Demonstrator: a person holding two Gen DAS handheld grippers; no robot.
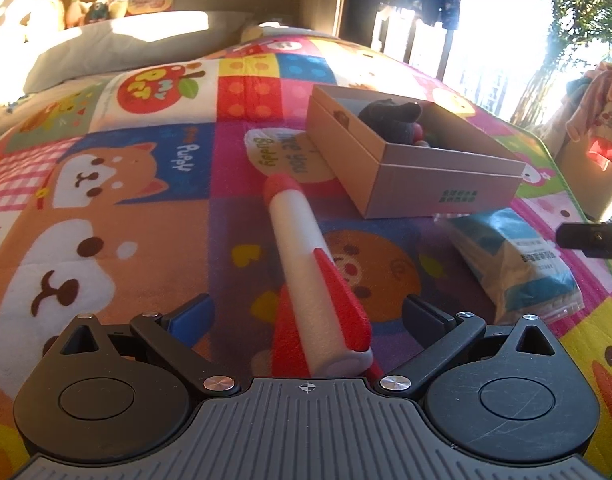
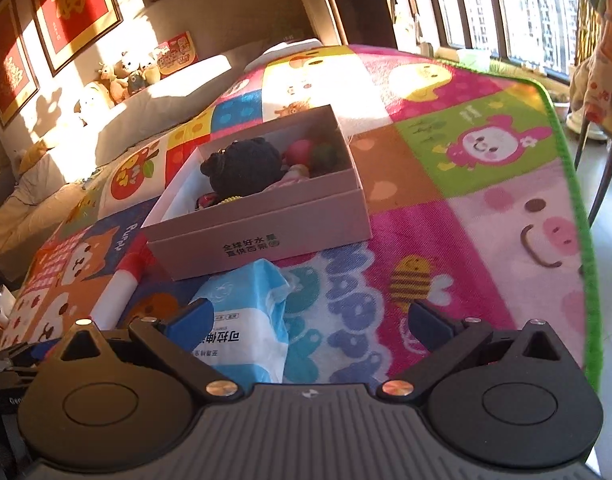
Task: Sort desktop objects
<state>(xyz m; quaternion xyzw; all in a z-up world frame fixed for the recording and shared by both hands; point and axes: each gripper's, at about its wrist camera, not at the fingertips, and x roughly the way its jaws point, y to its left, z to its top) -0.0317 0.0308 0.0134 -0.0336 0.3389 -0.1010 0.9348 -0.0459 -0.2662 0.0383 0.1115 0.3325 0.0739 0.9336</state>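
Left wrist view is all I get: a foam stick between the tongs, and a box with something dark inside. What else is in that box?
Observer: Next to the black plush toy, the box holds a round pink thing and a round green one.
Operator: I only see a black tip of the other tongs. Are they holding anything?
Observer: No. The right tongs are open and grip nothing. The blue tissue pack lies on the blanket just under them, in front of the box.
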